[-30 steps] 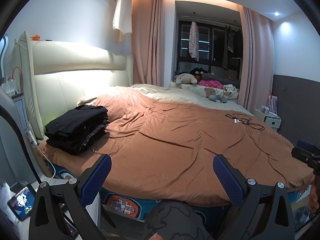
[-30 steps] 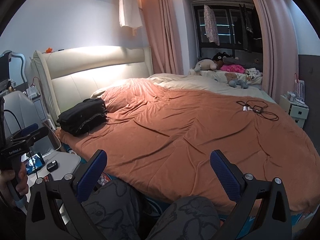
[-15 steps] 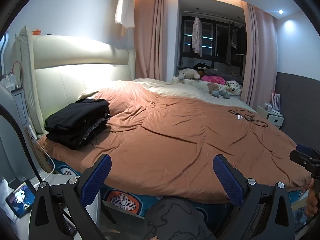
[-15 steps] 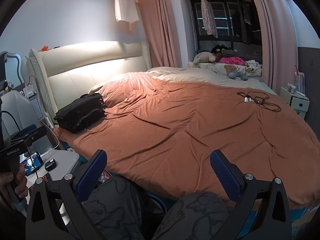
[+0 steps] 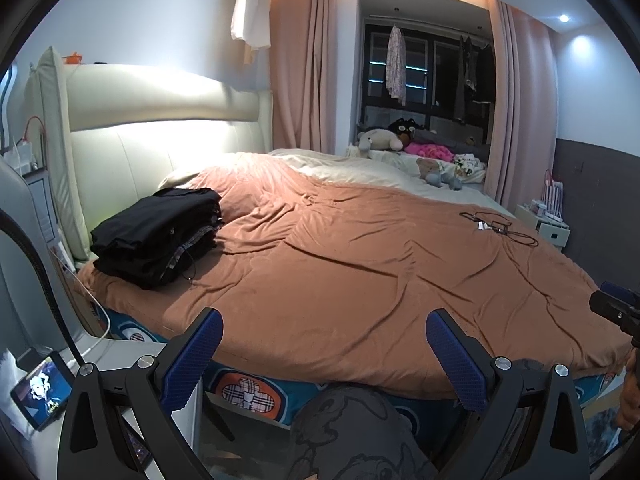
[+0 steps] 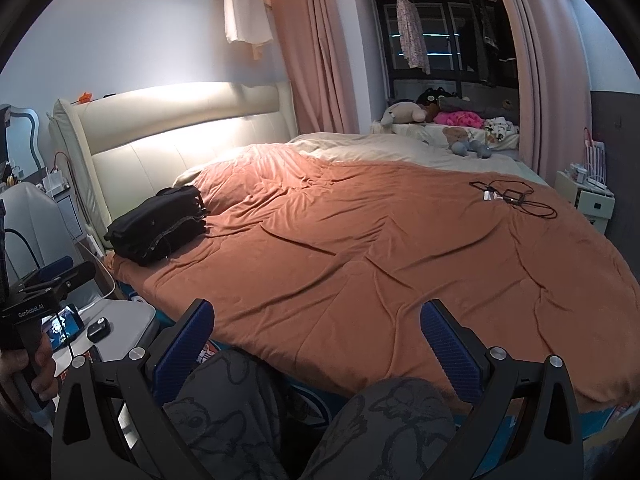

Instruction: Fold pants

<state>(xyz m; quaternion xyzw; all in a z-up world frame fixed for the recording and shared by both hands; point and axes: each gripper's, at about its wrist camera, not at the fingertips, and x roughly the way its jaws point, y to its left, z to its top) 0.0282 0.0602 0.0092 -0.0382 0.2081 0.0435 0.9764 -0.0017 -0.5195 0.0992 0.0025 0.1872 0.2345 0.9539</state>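
A stack of folded black pants point(image 5: 158, 236) point(image 6: 160, 224) lies on the rust-brown bedspread point(image 5: 360, 264) point(image 6: 380, 248) at the bed's near left corner, by the cream headboard. My left gripper point(image 5: 322, 340) hangs open at the bed's near edge, nothing between its blue-padded fingers. My right gripper point(image 6: 316, 334) is open too, held over the person's grey patterned trouser knees point(image 6: 312, 420), well short of the pants stack. Each gripper's body shows at the edge of the other's view.
A tangle of black cable point(image 5: 498, 228) point(image 6: 512, 198) lies on the bedspread far right. Plush toys point(image 5: 404, 140) sit by the window. A small table with a lit phone point(image 5: 42, 394) point(image 6: 66, 326) stands left of the bed; a white nightstand point(image 6: 588, 196) stands right.
Both wrist views have tilted slightly, so the bed sits a little lower and closer in frame. The pants stack and both open grippers are unchanged.
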